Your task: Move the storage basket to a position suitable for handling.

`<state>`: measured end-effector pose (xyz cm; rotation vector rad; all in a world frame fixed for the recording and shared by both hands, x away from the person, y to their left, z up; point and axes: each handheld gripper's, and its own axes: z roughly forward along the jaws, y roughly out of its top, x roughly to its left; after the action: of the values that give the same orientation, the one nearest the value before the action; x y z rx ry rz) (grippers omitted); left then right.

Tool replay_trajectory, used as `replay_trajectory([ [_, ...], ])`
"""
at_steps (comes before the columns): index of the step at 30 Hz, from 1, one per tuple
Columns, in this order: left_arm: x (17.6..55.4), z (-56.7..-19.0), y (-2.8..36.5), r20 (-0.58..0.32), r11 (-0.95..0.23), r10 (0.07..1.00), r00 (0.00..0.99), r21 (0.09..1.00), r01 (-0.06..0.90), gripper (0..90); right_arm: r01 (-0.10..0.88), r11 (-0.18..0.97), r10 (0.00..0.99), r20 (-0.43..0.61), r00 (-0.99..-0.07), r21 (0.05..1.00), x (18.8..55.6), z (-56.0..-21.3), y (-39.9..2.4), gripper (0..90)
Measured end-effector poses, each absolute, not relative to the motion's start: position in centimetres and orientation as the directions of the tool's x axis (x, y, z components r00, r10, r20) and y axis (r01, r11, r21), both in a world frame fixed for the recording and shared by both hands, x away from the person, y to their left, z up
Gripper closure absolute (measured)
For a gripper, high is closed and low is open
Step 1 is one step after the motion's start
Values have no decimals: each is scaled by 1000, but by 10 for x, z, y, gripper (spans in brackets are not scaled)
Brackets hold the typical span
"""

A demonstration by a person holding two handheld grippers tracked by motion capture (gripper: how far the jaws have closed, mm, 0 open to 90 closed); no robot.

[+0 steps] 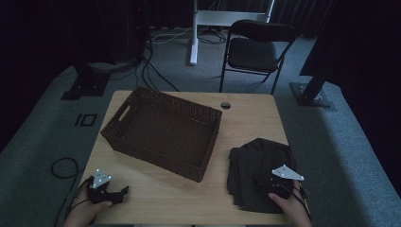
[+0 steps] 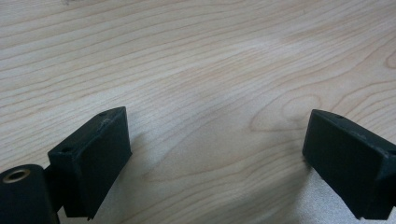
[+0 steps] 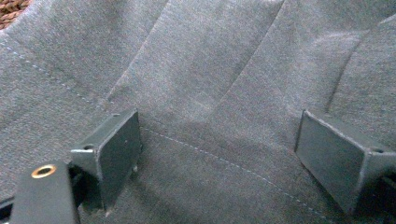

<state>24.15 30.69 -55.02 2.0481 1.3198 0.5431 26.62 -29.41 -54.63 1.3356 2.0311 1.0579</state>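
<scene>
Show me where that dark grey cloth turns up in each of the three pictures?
High view: the folded dark grey cloth lies at the table's near right, under the right gripper.
Left gripper view: bare wooden table between open jaws; no cloth.
Right gripper view: the cloth lies under the open jaws.
Shared landmark: the wicker basket, a sliver top left.

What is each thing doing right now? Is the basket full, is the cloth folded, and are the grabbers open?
Basket: upright on the table, nothing seen inside.
Dark cloth: folded loosely, creased, lying beside the basket.
Left gripper: jaws open over bare table, holding nothing.
Right gripper: jaws open, set on the cloth, not pinching it.
Folding chair: unfolded, standing beyond the table.
</scene>
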Motion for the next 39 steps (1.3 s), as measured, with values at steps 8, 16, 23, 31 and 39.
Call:
replay_trajectory([
  [8, 244, -548, 314, -28, -275, 908, 418, 713, 645, 132, 540, 199, 921, 32, -388, 818, 265, -540, -290, 124],
  [16, 251, -540, 321, -39, -261, 909, 415, 722, 641, 129, 515, 187, 918, 37, -394, 836, 265, -526, -276, 122],
  [23, 257, -535, 326, -45, -245, 913, 406, 734, 634, 128, 482, 158, 905, 69, -420, 862, 267, -513, -260, 121],
  [31, 271, -514, 333, -34, -231, 914, 405, 776, 587, 129, 440, 144, 887, 81, -454, 886, 271, -498, -235, 121],
  [39, 285, -489, 339, -26, -217, 913, 408, 815, 538, 131, 413, 142, 862, 93, -498, 899, 279, -486, -208, 122],
])
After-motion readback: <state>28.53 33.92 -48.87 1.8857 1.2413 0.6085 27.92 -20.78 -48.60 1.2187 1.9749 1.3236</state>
